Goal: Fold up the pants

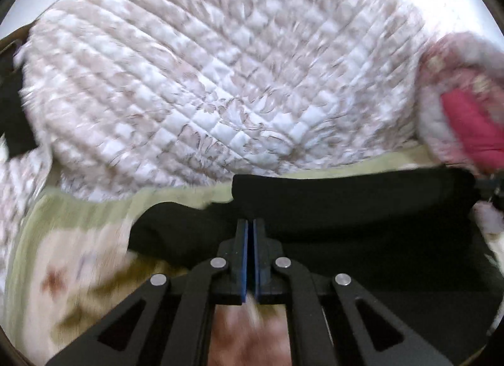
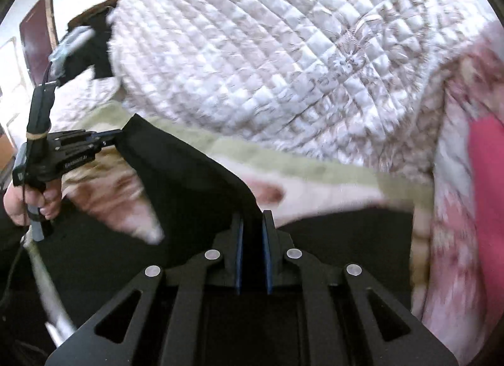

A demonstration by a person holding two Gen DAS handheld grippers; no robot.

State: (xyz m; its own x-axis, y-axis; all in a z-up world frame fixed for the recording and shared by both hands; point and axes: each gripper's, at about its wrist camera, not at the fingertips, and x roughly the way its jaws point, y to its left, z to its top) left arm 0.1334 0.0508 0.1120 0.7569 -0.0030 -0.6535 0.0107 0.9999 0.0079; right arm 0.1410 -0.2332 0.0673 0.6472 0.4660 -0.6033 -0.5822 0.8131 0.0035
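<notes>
The black pants (image 1: pixel 346 205) hang as a stretched band above the bed, blurred by motion. My left gripper (image 1: pixel 251 222) is shut, its blue pads pinching the cloth's near edge. In the right wrist view the same left gripper (image 2: pixel 115 136) grips a corner of the pants (image 2: pixel 176 170), with a person's hand (image 2: pixel 19 205) on its handle. My right gripper (image 2: pixel 252 216) is shut on a thick fold of the black cloth, which fills the gap between its pads. Only a sliver of the right gripper (image 1: pixel 486 188) shows at the far right of the left wrist view, at the cloth's other end.
A white quilted bedspread (image 1: pixel 220 82) (image 2: pixel 267 66) is heaped behind the pants. A pink and red blanket (image 1: pixel 466 120) (image 2: pixel 485 161) lies at the right. Under the pants is a floral sheet with a green border (image 1: pixel 78 240) (image 2: pixel 315 189). A brown panel (image 2: pixel 37 38) stands far left.
</notes>
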